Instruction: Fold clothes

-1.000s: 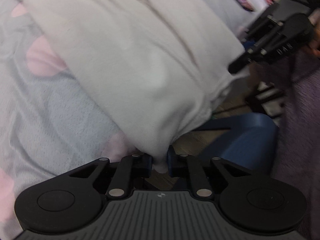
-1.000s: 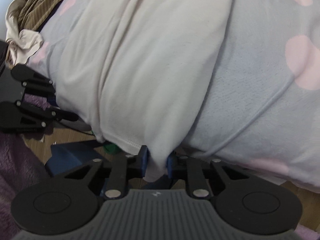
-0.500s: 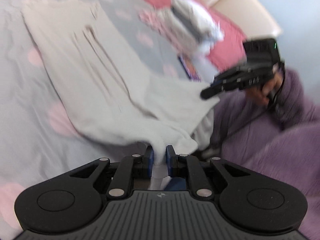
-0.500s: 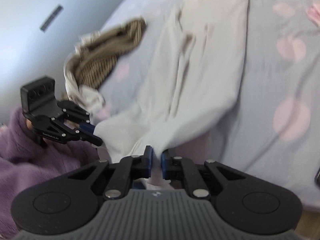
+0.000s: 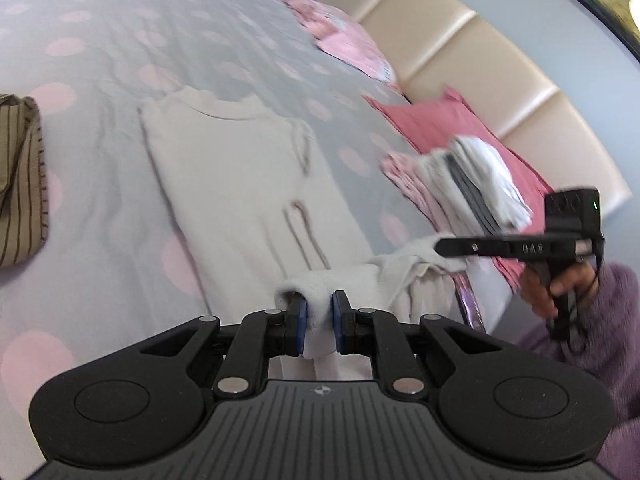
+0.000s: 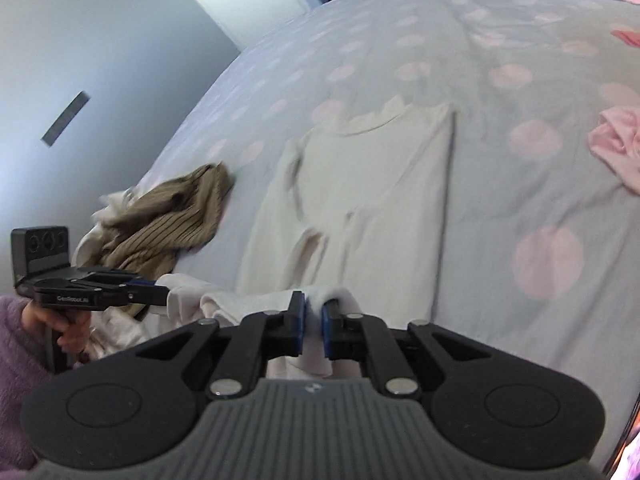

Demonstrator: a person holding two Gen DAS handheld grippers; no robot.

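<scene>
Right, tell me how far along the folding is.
Done: a small stack of folded clothes sits by the pink pillow, and the cream top lies flat on the bed with its sides already turned in. In hand: the left gripper and right gripper each pinch its bottom hem, lifted, apparently to fold it toward the collar. Left: that fold, plus the brown striped garment.

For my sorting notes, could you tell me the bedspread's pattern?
Pale grey bedspread with pink dots, clearest in the right wrist view.

the striped brown garment (image 5: 20, 176) is cut by the left edge; the folded pile (image 5: 468, 176) is blurred.
</scene>
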